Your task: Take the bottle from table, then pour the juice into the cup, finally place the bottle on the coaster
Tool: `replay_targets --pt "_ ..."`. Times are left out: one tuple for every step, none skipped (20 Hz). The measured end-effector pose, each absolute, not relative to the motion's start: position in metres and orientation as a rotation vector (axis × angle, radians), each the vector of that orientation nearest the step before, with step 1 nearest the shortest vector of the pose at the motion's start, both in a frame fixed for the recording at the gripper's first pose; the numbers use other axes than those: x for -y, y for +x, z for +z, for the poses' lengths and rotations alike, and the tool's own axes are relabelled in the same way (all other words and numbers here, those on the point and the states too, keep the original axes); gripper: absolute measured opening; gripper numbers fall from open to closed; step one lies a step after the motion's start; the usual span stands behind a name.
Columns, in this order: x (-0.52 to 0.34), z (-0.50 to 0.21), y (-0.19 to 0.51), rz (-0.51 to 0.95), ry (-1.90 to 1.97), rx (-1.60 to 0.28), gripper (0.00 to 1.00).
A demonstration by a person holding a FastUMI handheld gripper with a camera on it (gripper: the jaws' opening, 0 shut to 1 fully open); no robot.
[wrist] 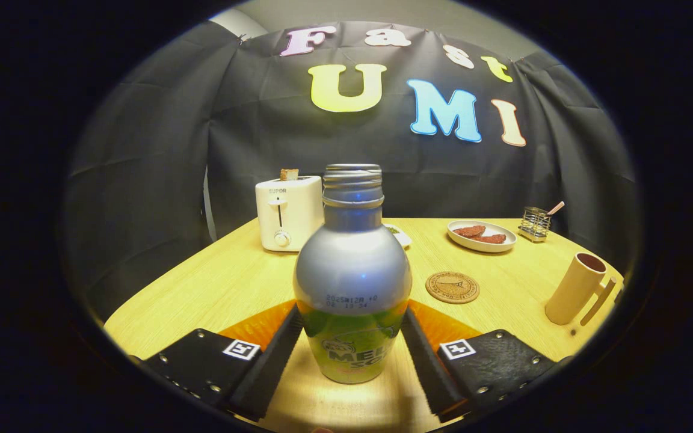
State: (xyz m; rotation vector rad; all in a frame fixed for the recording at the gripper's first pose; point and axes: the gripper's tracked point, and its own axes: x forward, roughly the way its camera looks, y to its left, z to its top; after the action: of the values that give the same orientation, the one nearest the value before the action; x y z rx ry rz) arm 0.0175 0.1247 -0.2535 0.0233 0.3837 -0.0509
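Note:
A silver and green bottle (352, 282) stands upright between my fingers, its threaded neck uncapped. My gripper (352, 319) is shut on it, one finger pressing each side of its lower body. Its base sits at or just above the wooden table (214, 288); I cannot tell which. A round cork coaster (452, 287) lies beyond the right finger. Further right, near the table's edge, stands a tall beige cup (578, 288) with a handle.
A white toaster (288, 213) with a slice of bread in it stands at the back left. At the back right are an oval plate (481, 235) with brown food and a small wire holder (534, 224). A small dish (399, 234) peeks from behind the bottle.

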Motion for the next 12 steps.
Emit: replay_targets --pt "-0.125 -0.254 0.017 -0.048 0.026 -0.386 0.82" --pt "-0.124 -0.256 0.018 -0.045 0.030 -0.387 0.82" --pt "-0.125 -0.257 0.019 -0.042 0.032 -0.392 0.81" --pt "-0.126 -0.255 0.019 -0.037 0.038 -0.402 0.81" --pt "-0.124 -0.256 0.019 -0.039 0.052 -0.410 0.80" --pt "-0.125 -0.254 0.019 -0.038 0.070 -0.422 0.79" --pt "-0.125 -0.253 0.021 -0.033 0.088 -0.433 0.78" --pt "-0.127 -0.253 0.020 -0.027 0.099 -0.448 0.78" --pt "-0.125 -0.252 0.020 -0.037 0.091 -0.460 0.76" --pt "-0.126 -0.250 0.021 -0.031 0.083 -0.465 0.76" --pt "-0.123 -0.248 0.021 -0.034 0.075 -0.469 0.73" --pt "-0.121 -0.243 0.023 -0.034 0.073 -0.468 0.73"
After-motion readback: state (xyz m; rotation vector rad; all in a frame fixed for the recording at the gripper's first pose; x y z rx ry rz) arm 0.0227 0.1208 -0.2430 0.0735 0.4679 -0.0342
